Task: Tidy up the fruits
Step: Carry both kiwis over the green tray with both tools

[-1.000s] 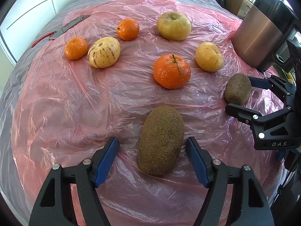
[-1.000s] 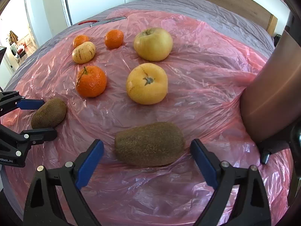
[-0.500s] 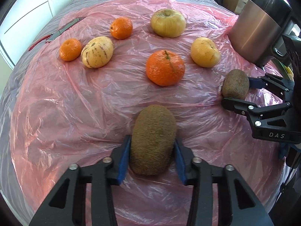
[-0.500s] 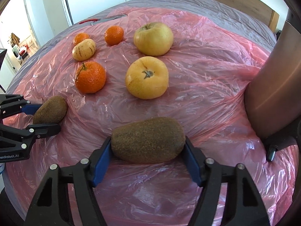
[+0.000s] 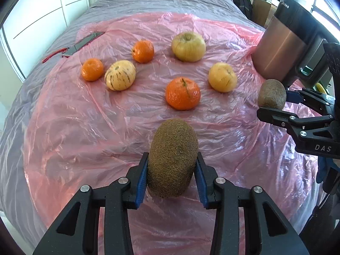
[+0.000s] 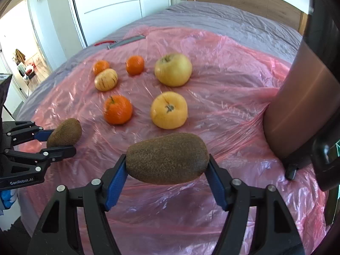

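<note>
Half a second ago both kiwis sat pinched on the plastic; now you have them in the air, so the pick-up is done and what remains, as I judge it, is choosing where each one goes.

Start at the left. The knife [image 5: 82, 44] lies at the far-left edge of the pink plastic sheet [image 5: 63, 138], well apart from anything you carry. Nearer in, a small tangerine [image 5: 92, 69] touches the striped melon [image 5: 120, 75], with a second tangerine [image 5: 143, 51] just beyond them.

In the middle, your left gripper [image 5: 172, 170] is clenched on the left kiwi [image 5: 172, 157], lifted clear of the sheet, blue pads on both flanks. The big orange [image 5: 183, 93] sits just beyond it (the nearest thing to bump). The green apple [image 5: 188, 46] and the yellow apple [image 5: 222, 80] lie further off.

On the right, your right gripper [image 6: 167, 174] grasps the right kiwi [image 6: 166, 158] end to end, also raised. The steel appliance [image 6: 301, 110] crowds that side closely, so swing away from it.

The broad near-left stretch of sheet offers your widest bare room.
</note>
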Demonstrator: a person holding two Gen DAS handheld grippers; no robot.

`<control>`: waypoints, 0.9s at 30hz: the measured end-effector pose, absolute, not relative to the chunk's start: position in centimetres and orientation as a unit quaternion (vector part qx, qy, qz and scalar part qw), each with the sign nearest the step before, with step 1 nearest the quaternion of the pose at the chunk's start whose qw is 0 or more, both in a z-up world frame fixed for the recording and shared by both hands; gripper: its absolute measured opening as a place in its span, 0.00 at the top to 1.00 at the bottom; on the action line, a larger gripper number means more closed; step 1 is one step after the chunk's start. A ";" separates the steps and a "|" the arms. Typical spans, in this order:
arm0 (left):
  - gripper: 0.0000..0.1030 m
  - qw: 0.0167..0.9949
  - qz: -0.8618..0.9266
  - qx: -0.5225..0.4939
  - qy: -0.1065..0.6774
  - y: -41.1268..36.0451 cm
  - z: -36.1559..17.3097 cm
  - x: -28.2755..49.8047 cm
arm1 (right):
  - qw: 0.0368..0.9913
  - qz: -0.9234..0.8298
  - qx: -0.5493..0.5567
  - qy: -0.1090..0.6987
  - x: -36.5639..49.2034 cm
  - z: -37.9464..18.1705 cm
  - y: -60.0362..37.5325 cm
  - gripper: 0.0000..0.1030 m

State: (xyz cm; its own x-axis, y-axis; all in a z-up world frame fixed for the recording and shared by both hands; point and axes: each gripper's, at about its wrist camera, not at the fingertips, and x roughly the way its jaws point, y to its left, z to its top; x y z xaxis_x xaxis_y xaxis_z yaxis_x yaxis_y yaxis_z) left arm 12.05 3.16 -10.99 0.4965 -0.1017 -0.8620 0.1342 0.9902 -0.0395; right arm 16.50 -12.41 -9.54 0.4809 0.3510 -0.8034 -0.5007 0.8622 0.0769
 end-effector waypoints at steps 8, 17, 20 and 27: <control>0.66 0.880 -0.087 0.022 0.466 1.6 -6.3 10.3 | 0.870 0.256 -0.066 0.416 13.0 -5.1 -14.9 0.32; 0.66 0.883 -0.173 0.044 0.434 -5.9 -1.2 9.1 | 0.891 0.212 -0.046 0.400 9.1 -2.3 -22.4 0.32; 0.66 0.878 -0.204 0.054 0.429 -9.3 -0.3 8.9 | 0.899 0.186 -0.032 0.396 8.5 -1.7 -25.7 0.32; 0.66 0.860 -0.268 0.073 0.428 -18.0 1.3 9.7 | 0.917 0.111 -0.006 0.384 8.2 -0.7 -34.2 0.32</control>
